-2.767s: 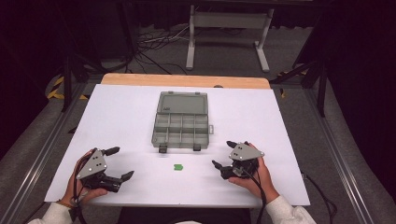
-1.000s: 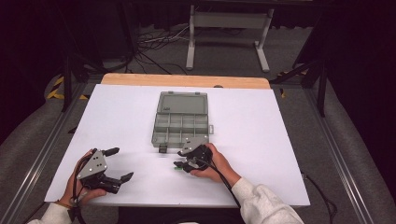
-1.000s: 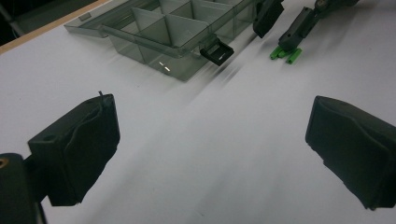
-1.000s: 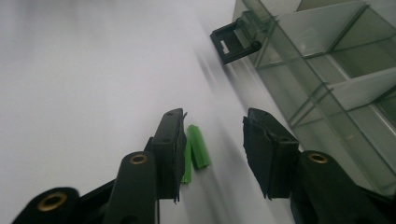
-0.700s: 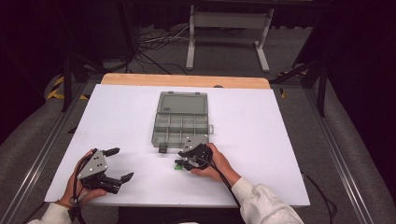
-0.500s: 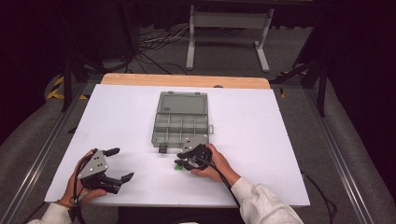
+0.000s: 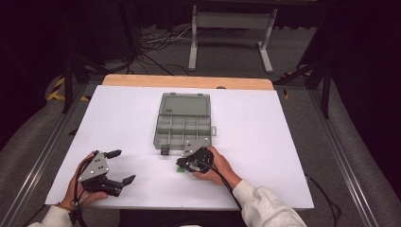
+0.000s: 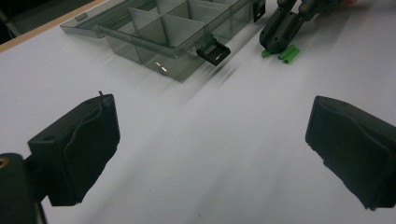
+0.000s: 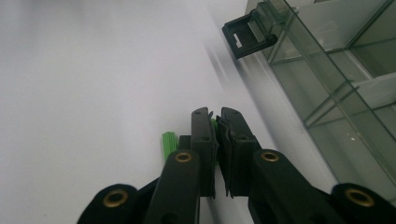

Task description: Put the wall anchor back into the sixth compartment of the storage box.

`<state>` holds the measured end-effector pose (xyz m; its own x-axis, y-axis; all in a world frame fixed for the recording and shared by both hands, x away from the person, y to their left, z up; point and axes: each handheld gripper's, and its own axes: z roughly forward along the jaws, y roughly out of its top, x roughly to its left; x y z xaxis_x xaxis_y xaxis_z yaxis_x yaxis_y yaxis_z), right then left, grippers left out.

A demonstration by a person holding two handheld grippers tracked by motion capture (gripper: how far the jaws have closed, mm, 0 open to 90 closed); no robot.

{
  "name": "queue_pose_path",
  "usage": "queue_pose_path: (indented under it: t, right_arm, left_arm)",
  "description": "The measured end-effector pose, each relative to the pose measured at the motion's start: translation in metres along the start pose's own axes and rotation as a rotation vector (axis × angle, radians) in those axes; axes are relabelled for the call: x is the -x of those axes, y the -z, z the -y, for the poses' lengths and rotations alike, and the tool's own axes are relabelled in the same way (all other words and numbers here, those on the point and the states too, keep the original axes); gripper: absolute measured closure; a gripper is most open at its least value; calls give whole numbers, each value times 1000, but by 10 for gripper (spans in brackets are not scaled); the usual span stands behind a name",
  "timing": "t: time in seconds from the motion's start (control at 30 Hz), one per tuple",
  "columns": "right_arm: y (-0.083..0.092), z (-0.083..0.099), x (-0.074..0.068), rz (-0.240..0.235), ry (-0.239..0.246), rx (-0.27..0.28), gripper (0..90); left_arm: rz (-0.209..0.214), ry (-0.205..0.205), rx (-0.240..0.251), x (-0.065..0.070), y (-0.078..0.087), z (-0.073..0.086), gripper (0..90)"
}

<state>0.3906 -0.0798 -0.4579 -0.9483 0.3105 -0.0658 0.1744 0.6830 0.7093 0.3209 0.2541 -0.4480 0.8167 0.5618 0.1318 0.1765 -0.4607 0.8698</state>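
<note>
Right gripper view puts the right tongs (image 9: 215, 116) low on the white surface (image 9: 84, 70), their jaws drawn nearly together after just closing, with a sliver of the small green piece (image 9: 170, 143) showing between and beside them; the pads look pressed on it, so I judge it gripped. In the high view these tongs (image 7: 182, 166) sit just in front of the clear compartment box (image 7: 183, 127), near its front edge and black latch (image 7: 165, 151), with the green piece (image 7: 180, 170) touching the surface beneath the tips. From the left gripper view the green piece (image 8: 285, 52) lies as short bars under the other gripper's tip, close to the latch (image 8: 213, 51). The left tongs (image 7: 124, 166) rest well apart at the near left of the surface, jaws spread wide with nothing between them.

As for progress, the grasp appears made, but the piece is not yet lifted. What seems left is to raise it, carry it over the box's wall, and release it into one of the open compartments, which all look empty from here
</note>
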Motion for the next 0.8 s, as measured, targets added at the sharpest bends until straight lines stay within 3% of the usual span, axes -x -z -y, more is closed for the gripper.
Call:
queue_pose_path:
  t: [0.47,0.8]
  right_arm:
    - [17,0,-1,52,4,45,849]
    - [35,-7,5,102,-15,116,849]
  left_arm:
    - [1,-6,-12,0,-2,0,39]
    - [3,0,-14,0,-3,1,40]
